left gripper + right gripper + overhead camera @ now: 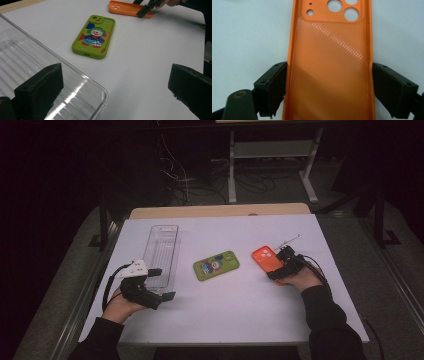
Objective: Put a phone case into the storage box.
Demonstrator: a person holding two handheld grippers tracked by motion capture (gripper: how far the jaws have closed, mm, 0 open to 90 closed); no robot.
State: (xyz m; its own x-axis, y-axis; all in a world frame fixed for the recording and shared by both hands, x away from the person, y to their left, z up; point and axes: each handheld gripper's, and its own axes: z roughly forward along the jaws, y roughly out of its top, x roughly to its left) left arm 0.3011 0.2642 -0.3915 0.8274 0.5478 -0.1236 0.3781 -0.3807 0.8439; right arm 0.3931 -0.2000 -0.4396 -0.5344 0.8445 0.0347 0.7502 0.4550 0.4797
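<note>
Now orange phone case (pixel 329 65) sits gripped between right fingers (pixel 273 87).

This looks like a lab or recording room rather than a home; the tabletop (pixel 225 315) is covered by a plain white sheet, with a strip of bare wood at its far edge; behind it, loose cables (pixel 200 180) lie tangled on a grey floor (pixel 345 245) around the white metal legs of another workbench (pixel 272 155); dark frame posts (pixel 103 222) flank the table; the surroundings are dim, light falling on the work surface alone.
</note>
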